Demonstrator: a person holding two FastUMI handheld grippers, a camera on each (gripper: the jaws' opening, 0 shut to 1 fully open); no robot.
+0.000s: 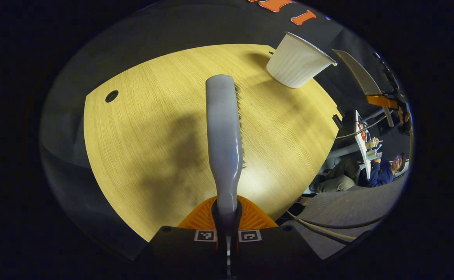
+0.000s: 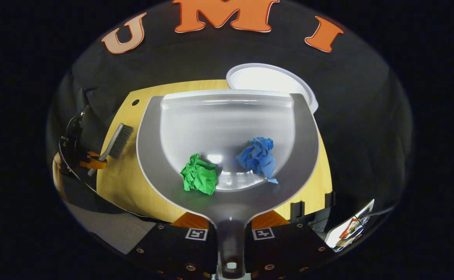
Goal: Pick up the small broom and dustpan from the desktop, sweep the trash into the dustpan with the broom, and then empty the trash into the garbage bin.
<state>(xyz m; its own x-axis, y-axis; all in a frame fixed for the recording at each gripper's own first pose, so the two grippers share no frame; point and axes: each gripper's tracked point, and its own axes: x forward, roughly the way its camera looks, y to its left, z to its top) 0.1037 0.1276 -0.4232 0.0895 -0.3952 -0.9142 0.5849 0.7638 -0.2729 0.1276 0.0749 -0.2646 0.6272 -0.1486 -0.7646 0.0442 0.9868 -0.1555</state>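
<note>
a: holding what on the right?

b: dustpan (image 2: 227, 136), clamped by the right gripper (image 2: 230, 233) on the narrow handle stub at the near end. stiff moulded plastic by the look, light, smooth and glossy inside. held about level above the desktop (image 2: 130, 186), mouth pointing far.

a: and the trash?

b: already aboard. green paper ball (image 2: 199, 179) near-left in the pan, blue paper ball (image 2: 259, 157) to its right, both down at the handle end. crumpled, probably featherweight, likely to roll or bounce out on that slick floor if tipped fast.

a: bin?

b: white garbage bin (image 2: 269, 83) just beyond the pan's far lip, a little right, open top. ribbed thin wall (image 1: 297, 64) in the left gripper view; looks light enough to topple if knocked.

a: left side?

b: left gripper (image 1: 227, 223) closed on the small broom (image 1: 224, 132) at the slim neck of the handle. rigid handle, soft bristles along the right edge. held out over the wood, off to the left of the pan, bristle head far.

a: best hold for the tip-out?

b: same grip on the handle stub, judged firm enough; slow roll of the wrist over the bin's rim.
</note>
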